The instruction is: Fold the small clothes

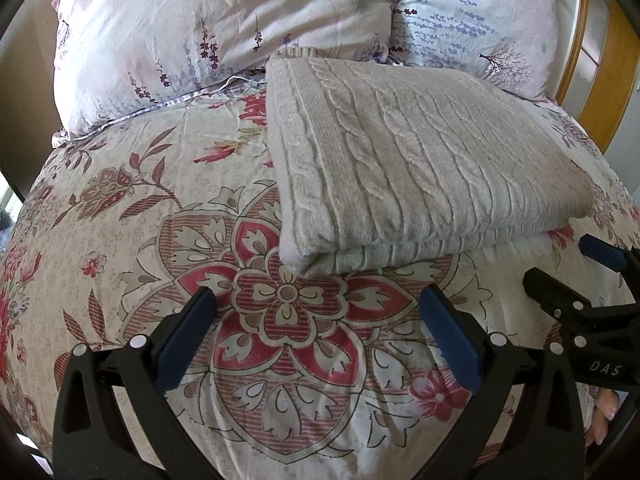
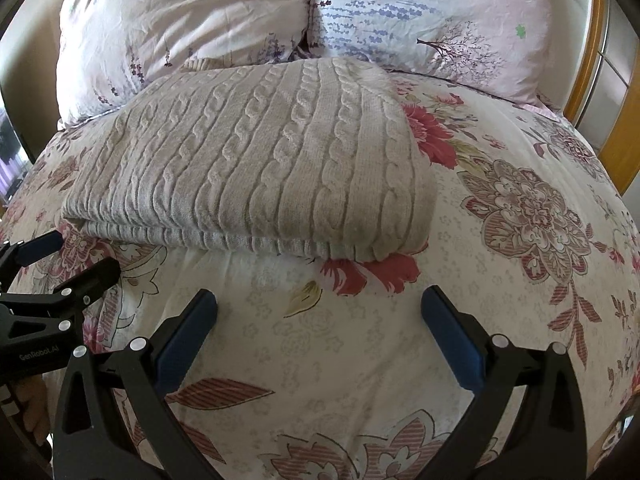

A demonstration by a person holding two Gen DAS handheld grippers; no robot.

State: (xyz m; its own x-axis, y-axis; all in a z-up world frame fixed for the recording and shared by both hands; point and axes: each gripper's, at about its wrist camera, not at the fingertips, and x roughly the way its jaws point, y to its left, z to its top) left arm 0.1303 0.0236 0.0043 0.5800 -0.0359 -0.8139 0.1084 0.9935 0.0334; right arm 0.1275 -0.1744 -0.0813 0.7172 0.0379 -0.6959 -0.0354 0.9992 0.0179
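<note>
Left tongs spread wide, empty, low over floral bedspread. Folded cream cable-knit sweater lying on bed, just ahead, below two floral pillows. Right tongs likewise agape, empty.

Two near wrist views, shared sweater
</note>
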